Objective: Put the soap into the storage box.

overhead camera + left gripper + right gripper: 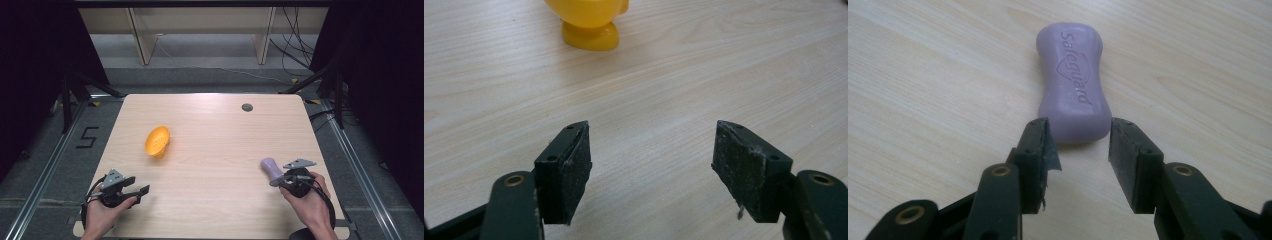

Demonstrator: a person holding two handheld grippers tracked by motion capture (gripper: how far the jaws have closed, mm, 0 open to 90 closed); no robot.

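Note:
A purple bar of soap (1073, 80) with embossed lettering lies flat on the wooden table (215, 200), at the right front in the high view (269, 166). My right gripper (1079, 145) is shut on the bar's near end, its pads (1048, 145) pressing both sides; in the high view the right gripper (281, 178) sits just behind the bar. A yellow perforated dish (157, 141) stands left of centre, tipped on its side. My left gripper (142, 192) stands open near the front left edge, nothing between its pads (574, 165). The dish's base (589, 30) shows well ahead of it.
A small round grey grommet (247, 107) sits in the table near its far edge. Beyond the table are a grey floor, wooden frame legs (142, 42) and loose cables (292, 50). Dark curtains flank both sides.

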